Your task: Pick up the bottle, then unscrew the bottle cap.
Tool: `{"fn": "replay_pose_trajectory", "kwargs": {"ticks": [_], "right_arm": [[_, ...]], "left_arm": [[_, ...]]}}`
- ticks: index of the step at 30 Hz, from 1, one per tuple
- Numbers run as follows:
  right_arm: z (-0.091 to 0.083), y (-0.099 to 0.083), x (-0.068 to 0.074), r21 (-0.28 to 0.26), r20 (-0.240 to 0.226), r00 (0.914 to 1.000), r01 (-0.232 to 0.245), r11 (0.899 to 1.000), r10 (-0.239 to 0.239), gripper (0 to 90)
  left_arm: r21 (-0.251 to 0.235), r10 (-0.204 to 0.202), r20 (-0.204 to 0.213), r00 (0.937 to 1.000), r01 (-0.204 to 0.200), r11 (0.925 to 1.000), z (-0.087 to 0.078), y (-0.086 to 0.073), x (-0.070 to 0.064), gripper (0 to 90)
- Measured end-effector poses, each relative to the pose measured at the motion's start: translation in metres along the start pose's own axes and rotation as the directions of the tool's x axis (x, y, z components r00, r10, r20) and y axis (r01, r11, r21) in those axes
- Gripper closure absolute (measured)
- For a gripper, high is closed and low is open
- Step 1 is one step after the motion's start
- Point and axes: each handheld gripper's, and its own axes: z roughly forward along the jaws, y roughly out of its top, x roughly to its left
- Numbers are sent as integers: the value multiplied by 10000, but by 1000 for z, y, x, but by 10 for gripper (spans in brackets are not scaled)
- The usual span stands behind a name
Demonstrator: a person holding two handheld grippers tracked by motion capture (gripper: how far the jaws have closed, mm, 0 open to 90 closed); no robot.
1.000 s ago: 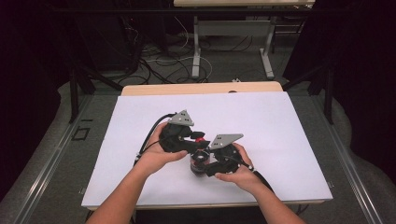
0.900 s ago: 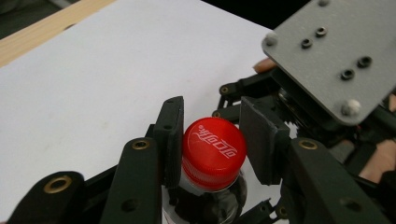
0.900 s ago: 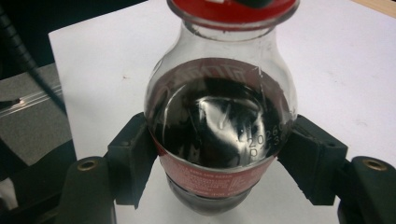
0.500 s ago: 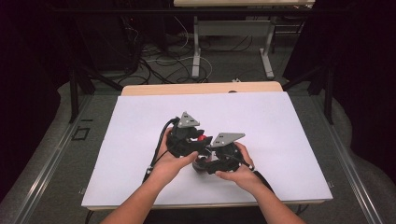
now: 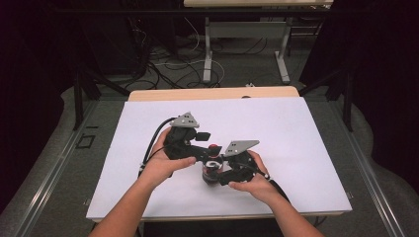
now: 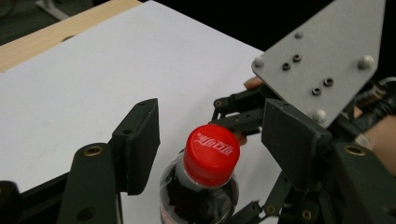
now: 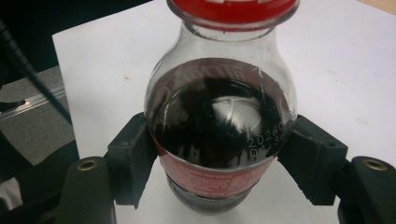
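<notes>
A clear cola bottle (image 7: 219, 130) of dark liquid with red cap (image 6: 211, 153) and red label, white surface (image 5: 296, 133), black grippers.

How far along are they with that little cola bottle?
Done: the right gripper is clamped on the bottle, jaws against its sides. In hand: the left gripper has its jaws open either side of the red cap, not touching. Left: closing on the cap, probably to unscrew it.
</notes>
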Motion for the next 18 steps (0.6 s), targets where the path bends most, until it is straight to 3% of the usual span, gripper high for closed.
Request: {"fn": "replay_pose_trajectory", "kwargs": {"ticks": [3, 7, 13, 18], "right_arm": [[-1, 0, 0, -79, -66, 10000, 20, 10000, -21, 313], [-1, 1, 1, -92, -186, 9997, 147, 9998, -149, 313], [1, 1, 3, -60, -323, 9989, 337, 9994, -338, 313], [2, 0, 4, 15, -356, 9988, 346, 9994, -345, 313]], "left_arm": [[400, 296, 454, 9985, -315, 9987, -3, -1, 5, 414], [523, 690, 593, 9958, -722, 9960, -2, -2, 11, 438], [554, 488, 1439, 9884, -573, 9968, 3, -6, 22, 457], [601, 503, 1683, 9845, -611, 9963, 8, -5, 24, 477]]}}
